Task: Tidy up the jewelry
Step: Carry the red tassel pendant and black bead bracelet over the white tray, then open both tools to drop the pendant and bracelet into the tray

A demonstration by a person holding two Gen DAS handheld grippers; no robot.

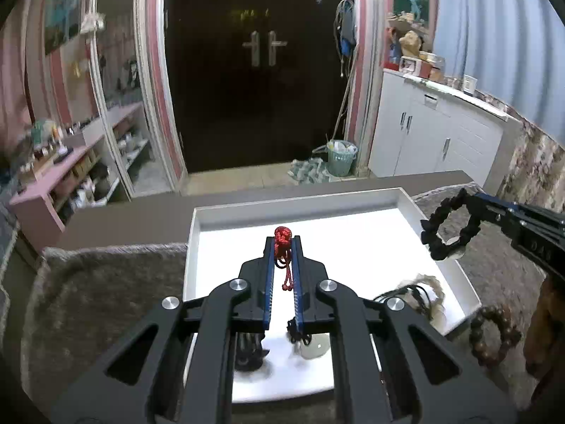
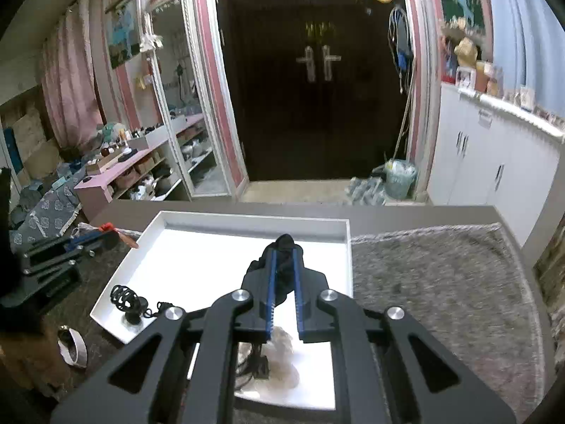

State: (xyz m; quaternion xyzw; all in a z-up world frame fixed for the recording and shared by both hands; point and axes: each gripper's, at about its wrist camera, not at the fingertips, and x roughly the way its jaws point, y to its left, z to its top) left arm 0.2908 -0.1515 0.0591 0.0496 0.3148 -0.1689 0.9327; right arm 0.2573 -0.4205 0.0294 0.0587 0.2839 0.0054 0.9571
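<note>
With the left gripper point(image 1: 283, 238) pinching a red knotted cord point(image 1: 283, 236) above the white tray point(image 1: 300, 208) and the right gripper point(image 2: 284, 247) clamped on a black beaded bracelet point(image 1: 450, 229), I'd lower each gently before releasing.

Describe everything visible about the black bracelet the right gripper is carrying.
The black bracelet is a closed loop of dark, jagged, chunky beads or fabric; the exact material is unclear. It hangs open from the right gripper, pinched between its blue-lined fingers. It is held in the air over the right rim of the white tray, touching nothing else.
</note>
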